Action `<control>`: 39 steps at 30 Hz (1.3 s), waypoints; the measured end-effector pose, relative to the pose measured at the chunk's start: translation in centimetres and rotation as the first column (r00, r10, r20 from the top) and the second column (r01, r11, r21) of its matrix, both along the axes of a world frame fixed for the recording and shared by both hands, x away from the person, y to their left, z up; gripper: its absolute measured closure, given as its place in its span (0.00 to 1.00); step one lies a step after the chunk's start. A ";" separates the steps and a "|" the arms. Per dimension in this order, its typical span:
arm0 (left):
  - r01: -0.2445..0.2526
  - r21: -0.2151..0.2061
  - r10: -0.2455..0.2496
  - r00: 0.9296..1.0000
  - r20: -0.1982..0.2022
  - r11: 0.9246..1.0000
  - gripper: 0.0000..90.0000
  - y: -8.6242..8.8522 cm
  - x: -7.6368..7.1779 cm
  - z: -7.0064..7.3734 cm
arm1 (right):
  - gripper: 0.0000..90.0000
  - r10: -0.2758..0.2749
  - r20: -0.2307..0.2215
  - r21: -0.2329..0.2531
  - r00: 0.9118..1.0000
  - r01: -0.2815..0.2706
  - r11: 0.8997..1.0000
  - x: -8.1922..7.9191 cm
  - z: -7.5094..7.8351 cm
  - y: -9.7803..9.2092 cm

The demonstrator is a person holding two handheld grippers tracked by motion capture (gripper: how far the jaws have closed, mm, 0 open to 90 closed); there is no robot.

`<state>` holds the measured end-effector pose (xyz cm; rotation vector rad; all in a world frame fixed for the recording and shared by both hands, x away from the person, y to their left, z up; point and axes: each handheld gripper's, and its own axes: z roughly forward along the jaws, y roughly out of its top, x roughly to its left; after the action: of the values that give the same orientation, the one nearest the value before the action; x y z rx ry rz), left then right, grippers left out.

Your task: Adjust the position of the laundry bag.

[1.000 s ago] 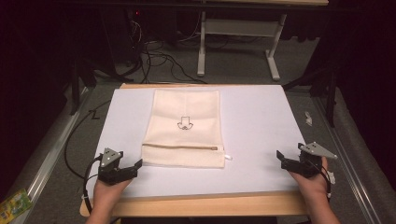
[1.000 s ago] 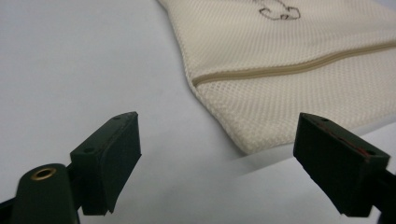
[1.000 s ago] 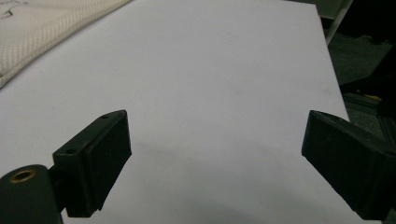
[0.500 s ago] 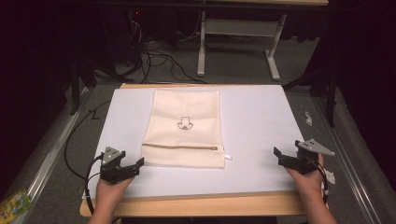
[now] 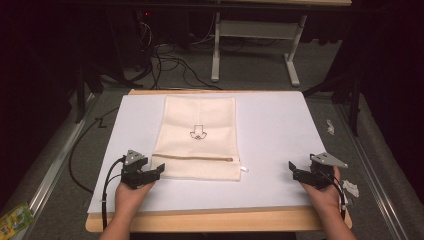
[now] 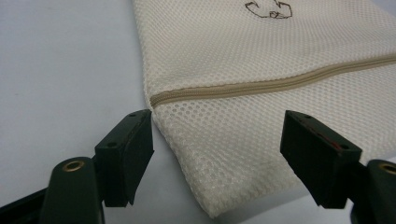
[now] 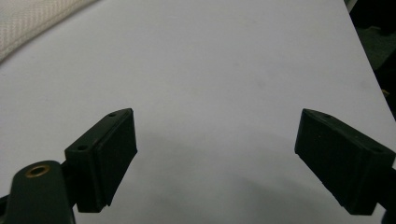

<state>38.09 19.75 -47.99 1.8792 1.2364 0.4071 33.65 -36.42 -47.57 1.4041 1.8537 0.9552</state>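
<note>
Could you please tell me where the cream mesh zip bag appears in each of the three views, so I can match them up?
High view: the mesh zip bag lies left of centre on the white sheet.
Left gripper view: its near corner sits between the open jaws.
Right gripper view: a corner shows at top left.
Shared landmark: the tan zipper, seen in the high and left gripper views.

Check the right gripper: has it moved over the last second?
Yes. In the high view the right gripper has slid inward along the white sheet, toward the mesh bag and away from the table's right edge. Its jaws stand open.
</note>
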 end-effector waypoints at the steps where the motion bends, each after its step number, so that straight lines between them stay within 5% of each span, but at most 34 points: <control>1: 0.000 0.001 0.000 1.000 -0.016 1.000 0.33 0.0 0.1 -0.1 | 0.15 0.000 0.002 0.000 1.000 0.000 1.000 0.0 0.0 0.1; 3: 0.002 -0.004 -0.002 0.999 -0.052 1.000 0.40 -0.1 0.4 -0.3 | 0.15 0.001 0.008 -0.003 1.000 -0.001 1.000 0.0 0.0 0.0; 6: 0.011 0.020 -0.010 0.999 -0.051 1.000 0.70 -0.3 0.3 -0.4 | 0.14 0.008 0.008 -0.007 1.000 -0.008 1.000 0.0 0.2 0.1; 9: 0.031 -0.007 -0.032 0.996 -0.078 0.999 0.92 -0.4 0.2 -0.4 | 0.14 0.031 0.013 0.001 0.999 -0.031 1.000 -0.2 0.7 0.6; 16: 0.159 0.037 -0.156 0.985 -0.080 0.987 0.96 -2.5 -1.5 -0.1 | 0.24 0.128 0.006 0.047 0.992 -0.129 0.991 -0.1 2.1 4.7; 17: 0.207 0.074 -0.201 0.977 -0.076 0.976 0.96 -3.3 -2.2 0.1 | 0.32 0.150 0.001 0.046 0.989 -0.150 0.988 0.0 2.1 5.4; 21: 0.263 0.147 -0.257 0.964 -0.062 0.953 0.94 -4.6 -3.1 0.4 | 0.36 0.212 -0.020 0.053 0.977 -0.211 0.976 1.4 1.8 8.1; 28: 0.272 0.150 -0.266 0.962 -0.055 0.951 0.91 -4.6 -3.1 0.3 | 0.46 0.246 -0.091 0.049 0.965 -0.242 0.969 6.6 1.1 13.1; 31: 0.282 0.155 -0.278 0.959 -0.048 0.947 0.91 -4.5 -3.1 0.3 | 0.49 0.243 -0.143 0.012 0.959 -0.244 0.970 8.2 0.7 14.8; 34: 0.285 0.155 -0.281 0.959 -0.046 0.946 0.92 -4.5 -3.1 0.3 | 0.71 0.251 -0.199 0.037 0.947 -0.249 0.968 9.0 0.1 15.3; 36: 0.284 0.157 -0.281 0.959 -0.044 0.946 0.93 -4.5 -3.1 0.3 | 0.91 0.247 -0.197 -0.009 0.949 -0.253 0.967 8.7 -0.1 15.6; 39: 0.297 0.136 -0.293 0.955 -0.050 0.945 0.93 -4.8 -3.4 0.4 | 0.98 0.275 -0.204 0.002 0.940 -0.280 0.960 8.0 0.1 15.0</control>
<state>34.73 14.93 -47.62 2.1599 0.9430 0.3117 41.68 -21.40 -47.47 1.2850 2.2549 0.9444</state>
